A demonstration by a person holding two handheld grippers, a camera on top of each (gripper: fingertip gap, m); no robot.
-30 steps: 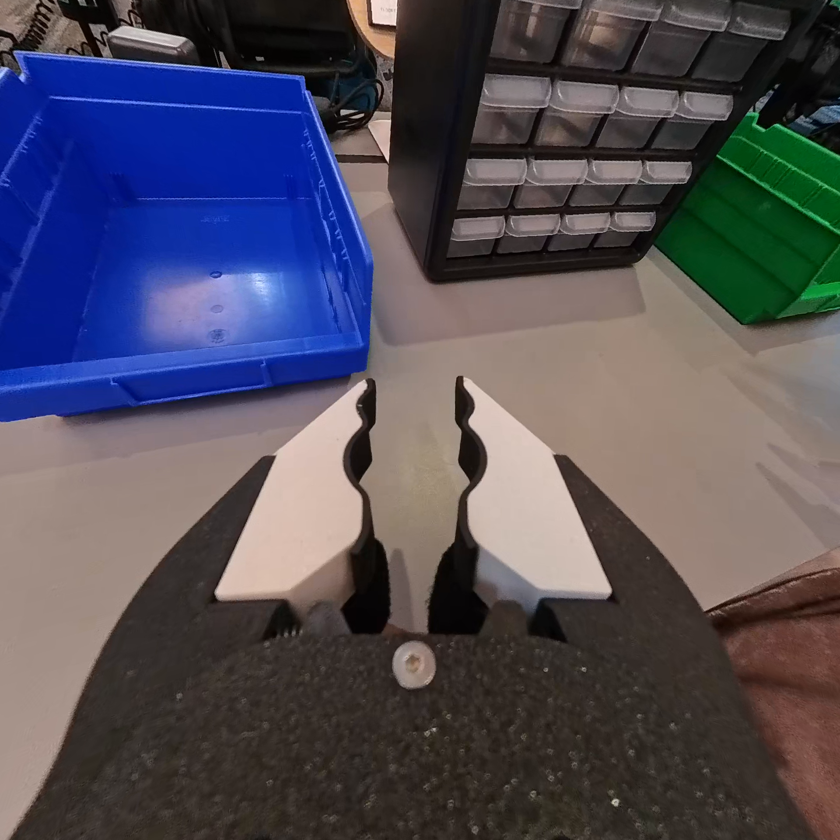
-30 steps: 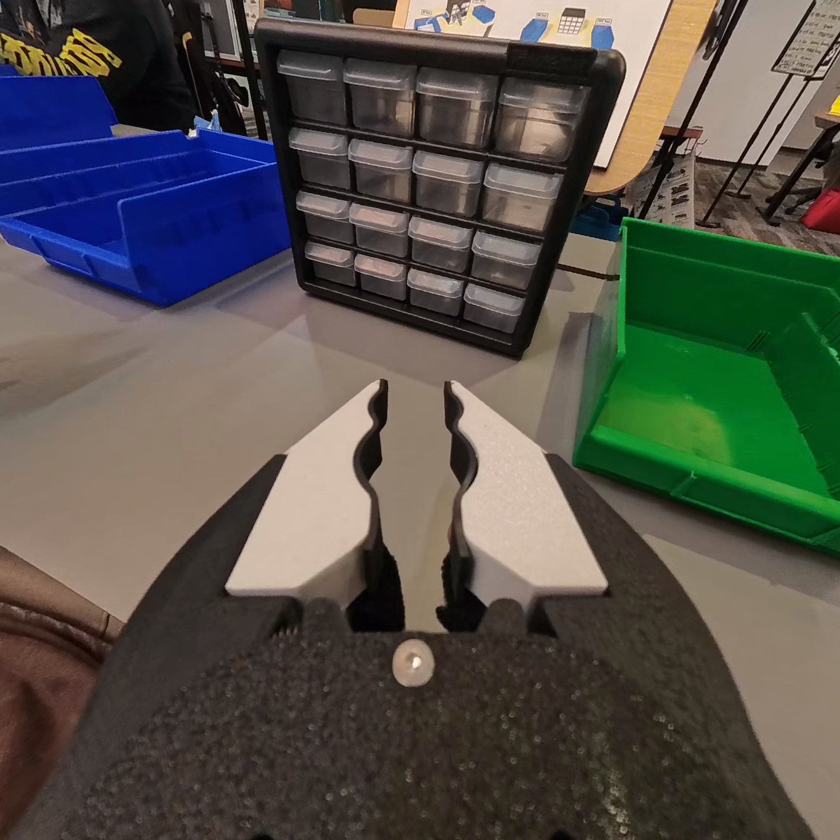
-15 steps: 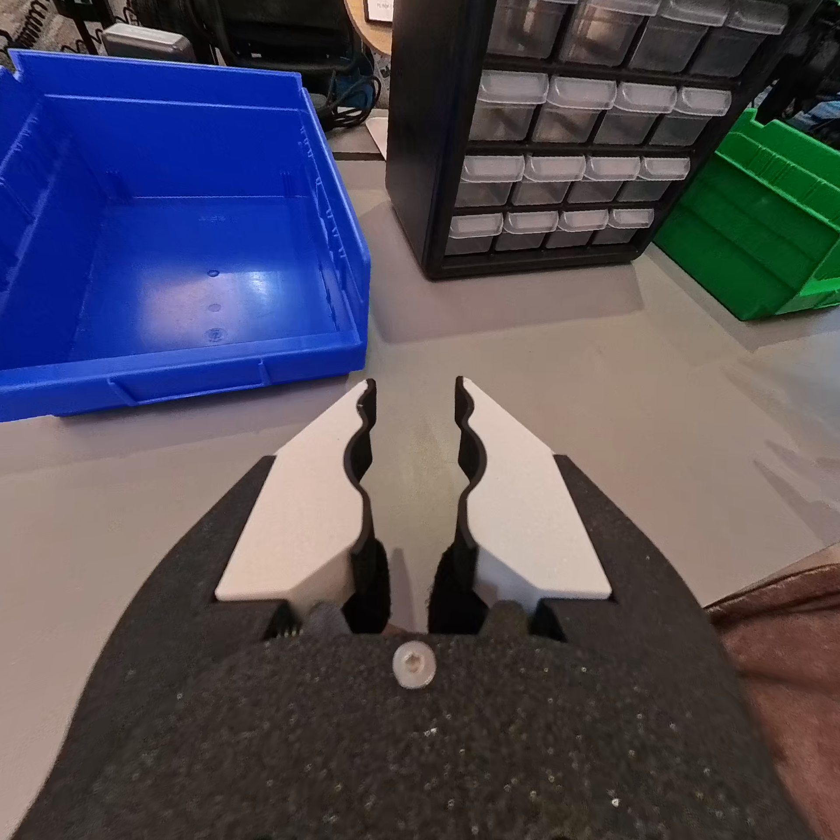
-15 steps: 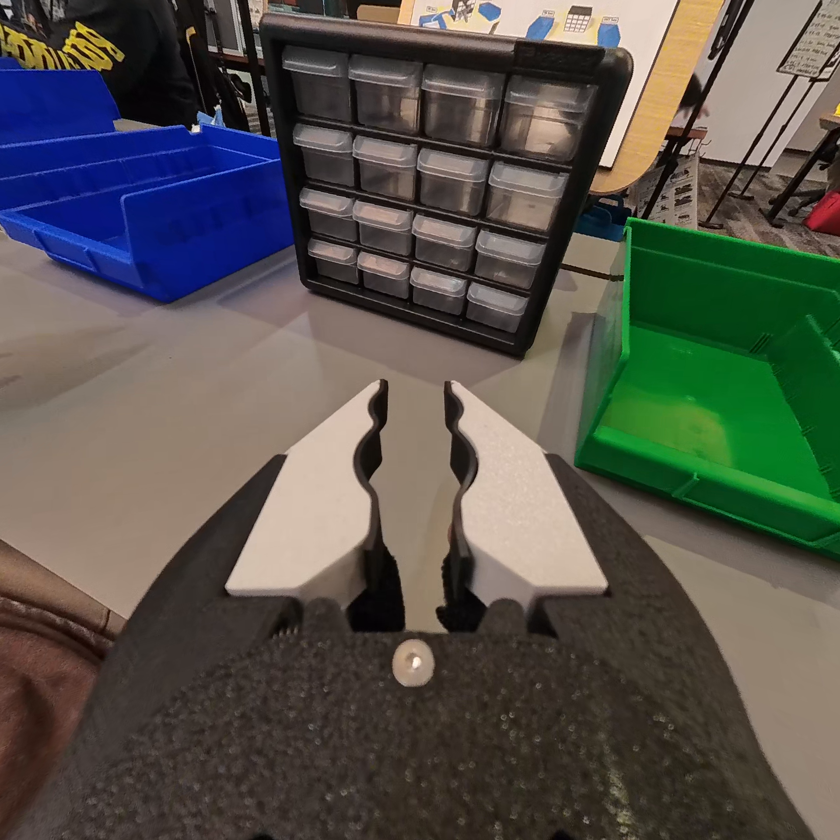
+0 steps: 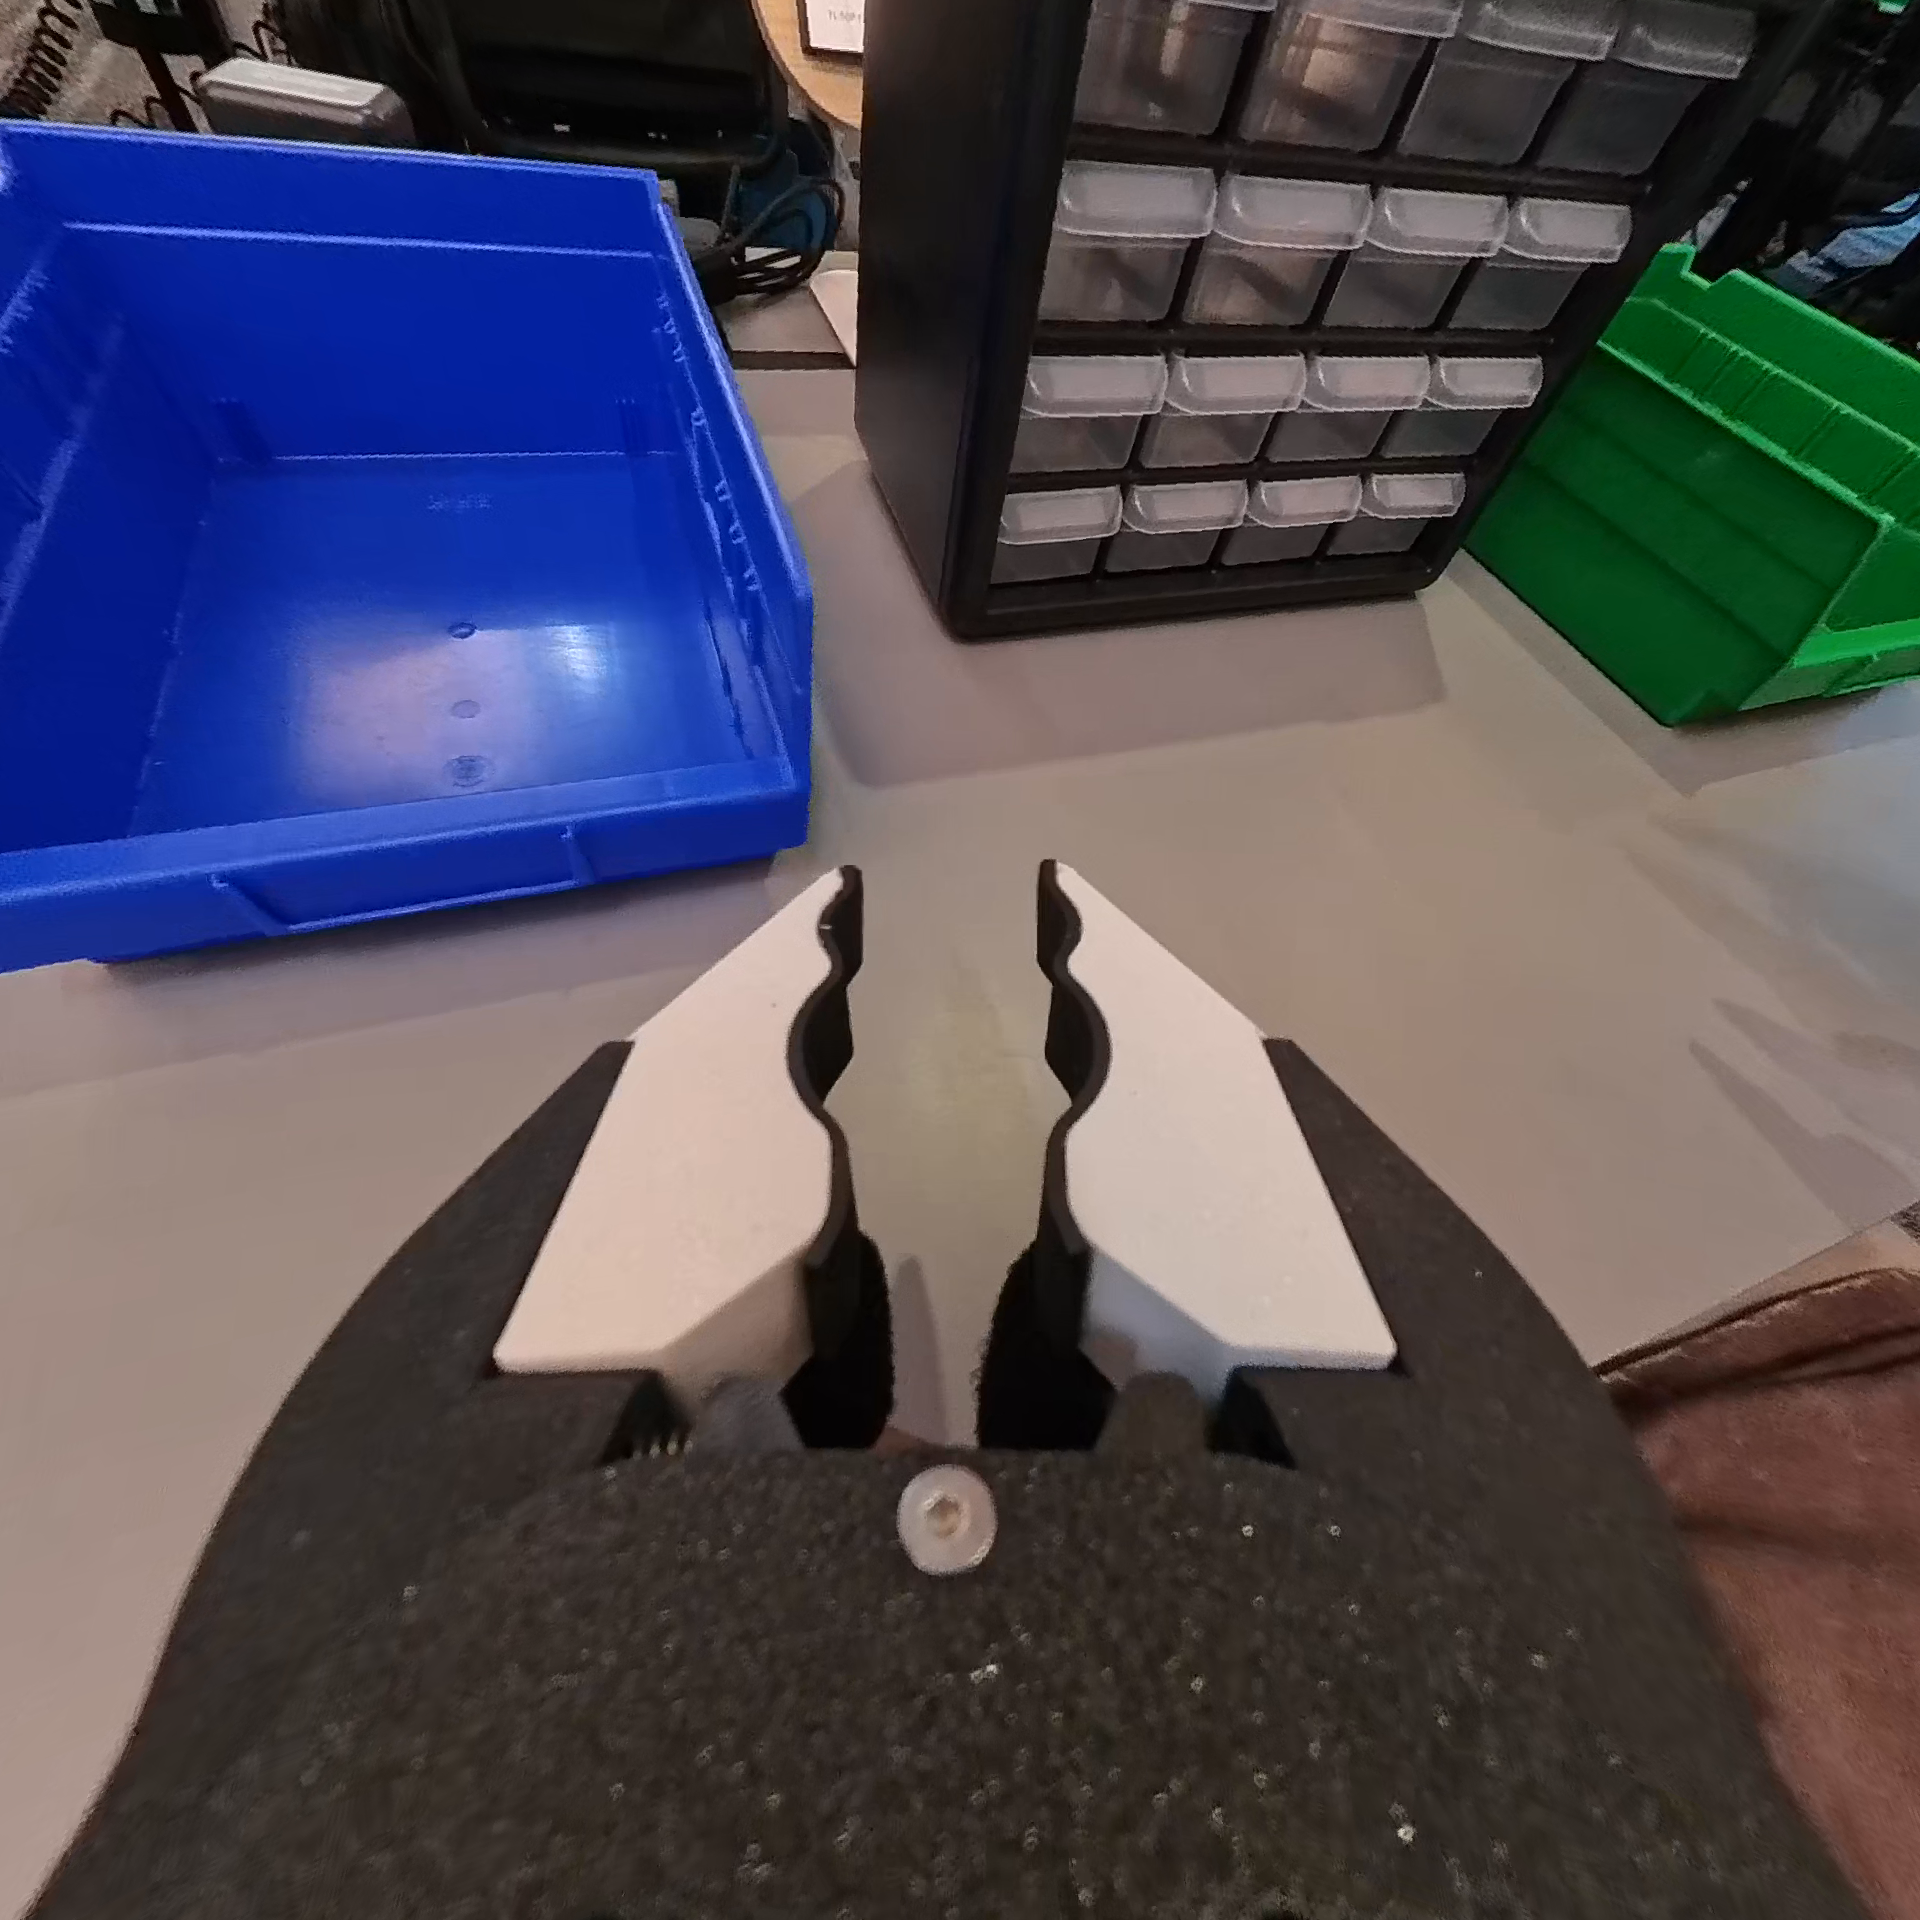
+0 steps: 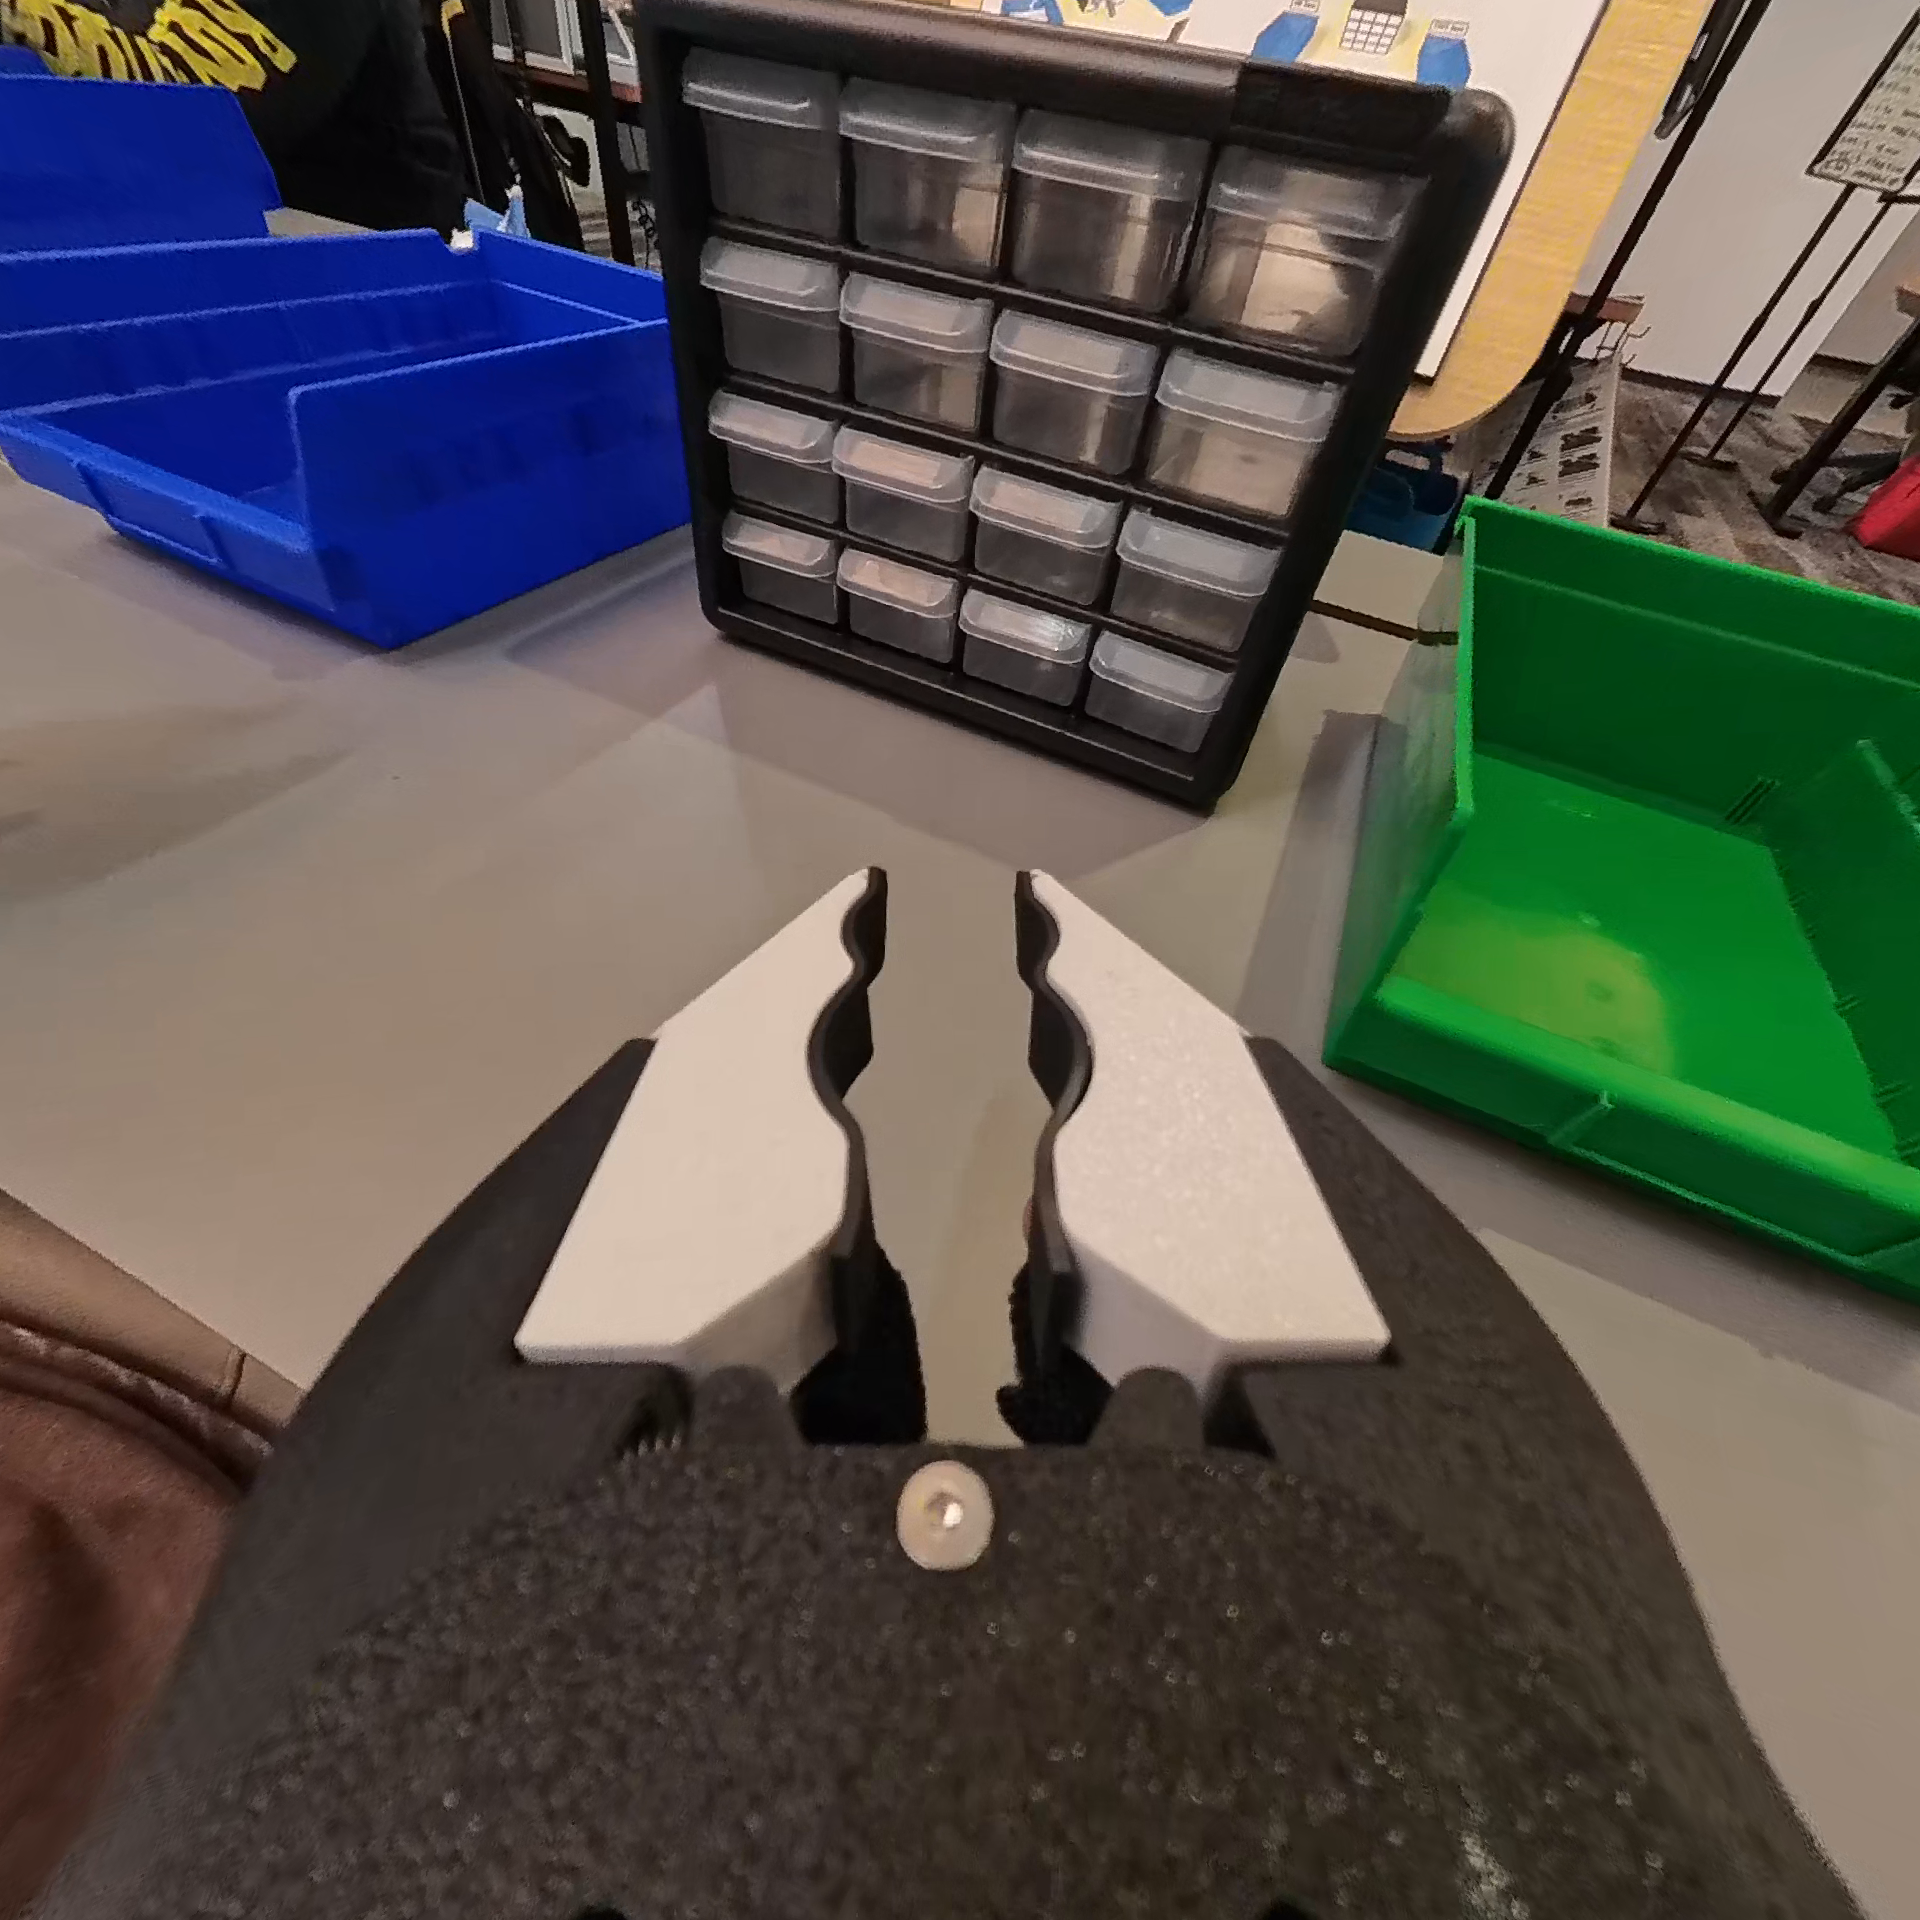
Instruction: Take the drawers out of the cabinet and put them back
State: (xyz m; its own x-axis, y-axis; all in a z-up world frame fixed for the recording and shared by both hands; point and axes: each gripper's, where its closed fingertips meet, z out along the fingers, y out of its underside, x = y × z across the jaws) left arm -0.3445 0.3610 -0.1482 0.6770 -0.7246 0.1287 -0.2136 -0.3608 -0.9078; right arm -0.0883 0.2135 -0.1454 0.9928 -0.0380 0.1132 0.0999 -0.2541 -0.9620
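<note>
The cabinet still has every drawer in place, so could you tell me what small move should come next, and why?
Probably ease the right gripper forward toward the cabinet. Its jaws are open and empty, it faces the drawers squarely, and only bare table lies between.

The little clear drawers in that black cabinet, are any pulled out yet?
No, all in. In the right wrist view the cabinet shows every slot filled, drawer fronts in even rows, none on the grey table.
</note>
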